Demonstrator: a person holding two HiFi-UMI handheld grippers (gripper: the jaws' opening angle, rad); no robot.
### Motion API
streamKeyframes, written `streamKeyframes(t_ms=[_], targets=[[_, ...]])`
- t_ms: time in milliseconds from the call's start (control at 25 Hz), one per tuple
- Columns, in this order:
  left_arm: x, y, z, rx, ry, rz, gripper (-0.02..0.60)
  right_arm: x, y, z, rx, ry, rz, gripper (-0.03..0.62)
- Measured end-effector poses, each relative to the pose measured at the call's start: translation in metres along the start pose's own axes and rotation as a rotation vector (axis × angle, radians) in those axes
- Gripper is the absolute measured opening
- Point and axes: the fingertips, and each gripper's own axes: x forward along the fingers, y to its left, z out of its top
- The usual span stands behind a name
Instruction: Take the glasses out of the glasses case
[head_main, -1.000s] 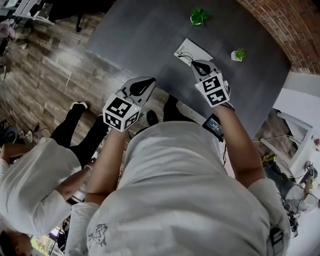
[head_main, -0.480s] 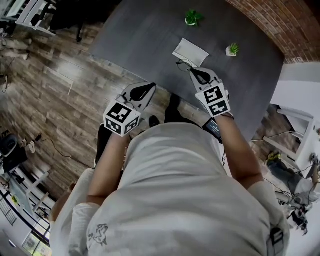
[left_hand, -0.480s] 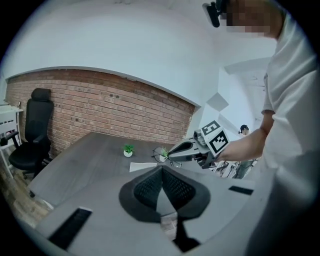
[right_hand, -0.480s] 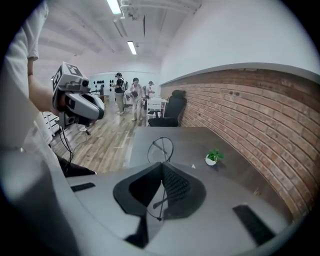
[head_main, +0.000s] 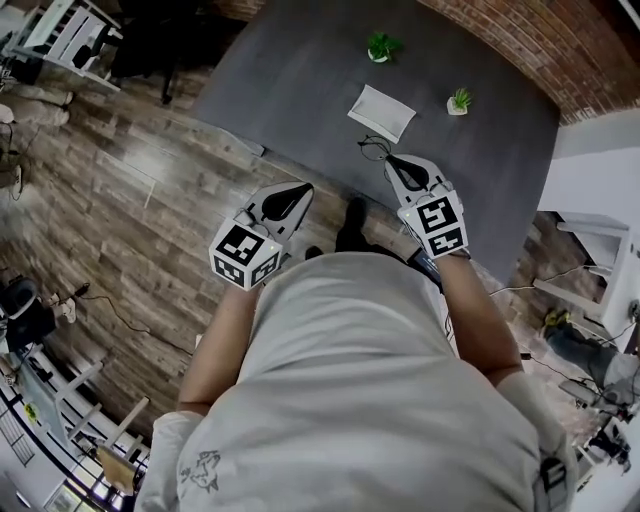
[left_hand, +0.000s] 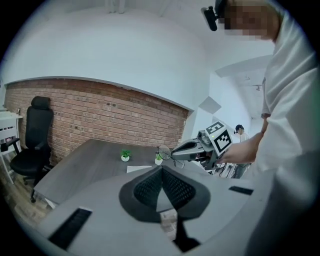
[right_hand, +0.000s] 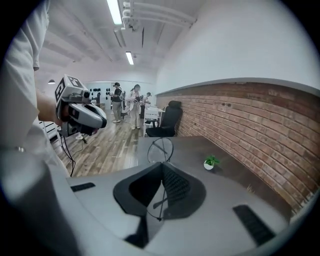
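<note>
Right gripper (head_main: 391, 161) is clamped on the glasses (head_main: 373, 149) by a thin temple arm, holding them up off the table (head_main: 300, 80), lenses sticking out past the tips. The white case (head_main: 381, 112) lies on the table beyond them. Left gripper (head_main: 299, 188) is closed on nothing, off to the side.

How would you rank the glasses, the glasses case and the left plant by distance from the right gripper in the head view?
1. Glasses, clamped in the right gripper.
2. Glasses case, on the table just beyond.
3. Left plant, near the table's far edge.
</note>
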Motion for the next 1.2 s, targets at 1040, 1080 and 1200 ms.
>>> streamKeyframes(t_ms=[1040, 1080, 1200], targets=[[-0.063, -0.061, 0.0, 0.029, -0.07, -0.091, 0.011, -0.109, 0.061, 0.014, 0.073, -0.111, -0.115, 0.014], [-0.062, -0.063, -0.001, 0.028, -0.071, -0.091, 0.011, -0.112, 0.061, 0.013, 0.074, -0.114, -0.116, 0.014], [-0.057, -0.072, 0.001, 0.025, -0.075, -0.091, 0.011, -0.125, 0.06, 0.01, 0.074, -0.126, -0.116, 0.014]])
